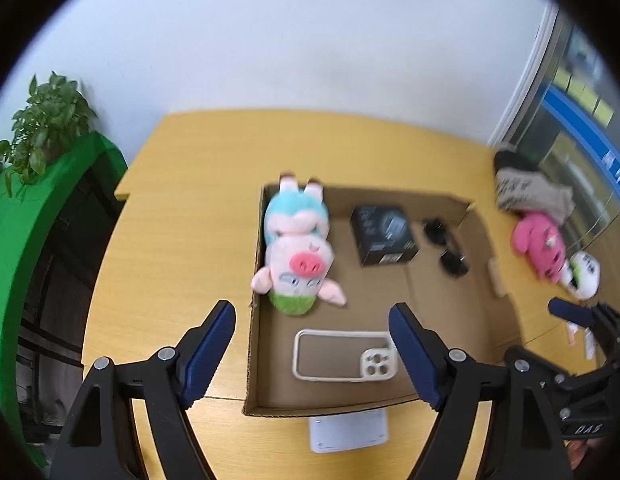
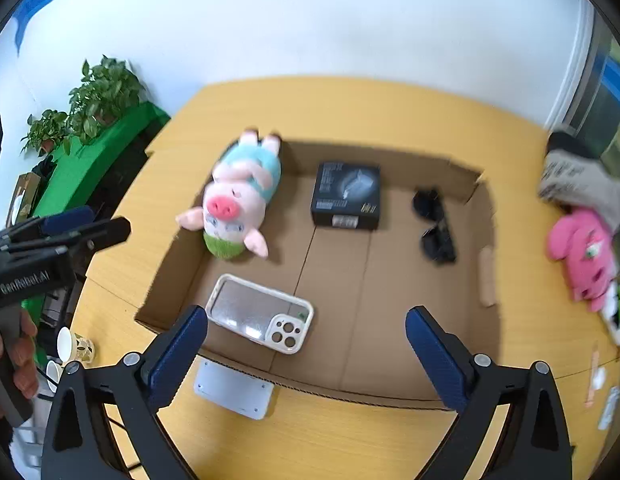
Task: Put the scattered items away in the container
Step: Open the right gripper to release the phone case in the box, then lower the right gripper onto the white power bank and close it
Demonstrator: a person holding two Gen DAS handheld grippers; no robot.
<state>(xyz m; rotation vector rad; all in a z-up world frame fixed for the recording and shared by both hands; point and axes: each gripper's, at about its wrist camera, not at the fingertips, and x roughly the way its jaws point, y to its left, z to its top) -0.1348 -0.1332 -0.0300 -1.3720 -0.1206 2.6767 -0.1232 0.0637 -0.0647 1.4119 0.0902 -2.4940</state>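
Note:
A shallow cardboard box (image 1: 254,344) (image 2: 390,394) lies on the wooden table. In it are a pig plush (image 1: 297,252) (image 2: 233,204), a black carton (image 1: 384,236) (image 2: 346,196), dark sunglasses (image 1: 448,248) (image 2: 434,224) and a clear phone case (image 1: 344,356) (image 2: 259,312). Outside at the right lie a pink plush (image 1: 540,244) (image 2: 586,256), a white-green toy (image 1: 584,276) (image 2: 618,312) and a grey printed bag (image 1: 526,192) (image 2: 578,176). My left gripper (image 1: 312,360) is open and empty above the box's near left. My right gripper (image 2: 305,360) is open and empty above the box's near edge.
A white flat plate (image 1: 348,432) (image 2: 233,392) lies on the table in front of the box. Green cabinet with potted plants (image 1: 45,128) (image 2: 97,96) stands at the left. Paper cups (image 2: 73,346) sit below the table's left edge. Small cards (image 2: 598,376) lie at the right.

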